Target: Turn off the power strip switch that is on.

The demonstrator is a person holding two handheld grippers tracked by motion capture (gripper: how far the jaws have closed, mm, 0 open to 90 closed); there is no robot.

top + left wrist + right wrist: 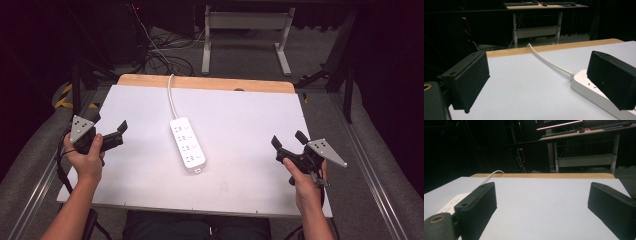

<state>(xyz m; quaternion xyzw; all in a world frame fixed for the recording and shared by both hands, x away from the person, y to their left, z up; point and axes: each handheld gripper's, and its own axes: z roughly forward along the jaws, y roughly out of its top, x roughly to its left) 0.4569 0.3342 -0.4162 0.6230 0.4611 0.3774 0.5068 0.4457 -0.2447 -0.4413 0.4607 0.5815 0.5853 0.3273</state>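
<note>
High view has the long white plastic power strip (pixel 187 145) lying flat mid-tabletop (pixel 240 130), sockets up, its white cable (pixel 170 95) running off the far wooden edge. Left tool (pixel 116 134) and right tool (pixel 289 144) sit on either side of it, well apart from it, both with jaws spread wide and nothing between them. Looks like a ready stance to me: strip centred so either hand can reach, sockets facing up for easy access.

Bright tabletop, dark surroundings, slight blur
</note>
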